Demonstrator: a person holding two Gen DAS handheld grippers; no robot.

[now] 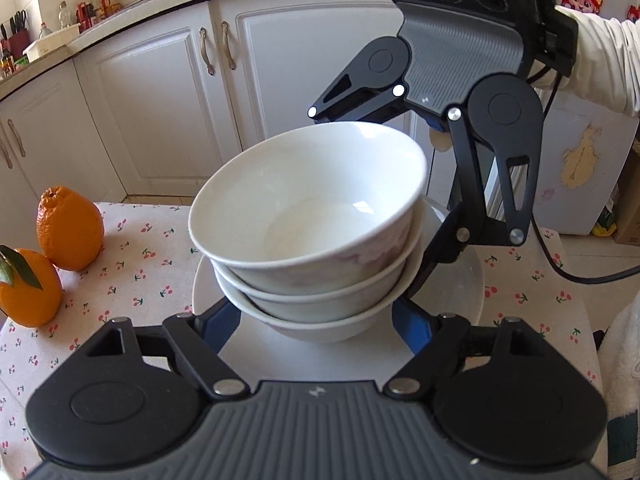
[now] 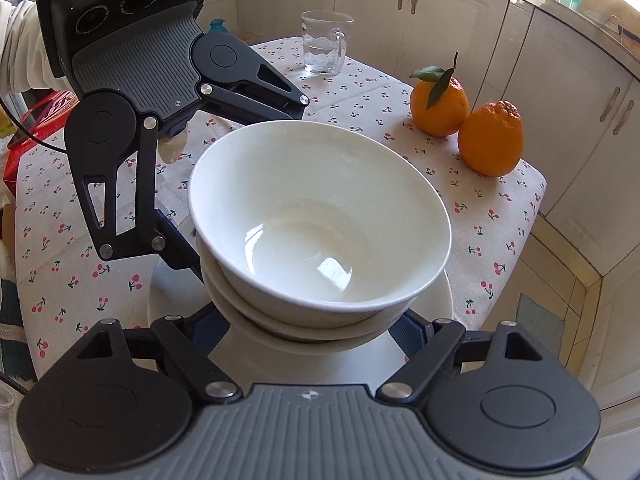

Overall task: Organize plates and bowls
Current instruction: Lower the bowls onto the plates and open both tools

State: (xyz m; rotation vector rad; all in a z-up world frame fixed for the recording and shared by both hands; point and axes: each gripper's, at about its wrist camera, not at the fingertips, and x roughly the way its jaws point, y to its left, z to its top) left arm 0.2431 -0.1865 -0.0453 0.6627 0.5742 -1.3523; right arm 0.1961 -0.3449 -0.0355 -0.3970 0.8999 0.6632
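Here I see three white bowls (image 1: 308,232) nested on a plate (image 1: 464,280) at the middle of the counter (image 1: 132,264). My left fingers (image 1: 412,320) flank the bottom bowl on both sides; whether they press it I cannot tell. My right fingers (image 2: 208,332) stand likewise around the stack from the opposite side, grip unclear. Two oranges (image 2: 468,120) sit touching near the counter's edge, a glass mug (image 2: 324,44) well apart.
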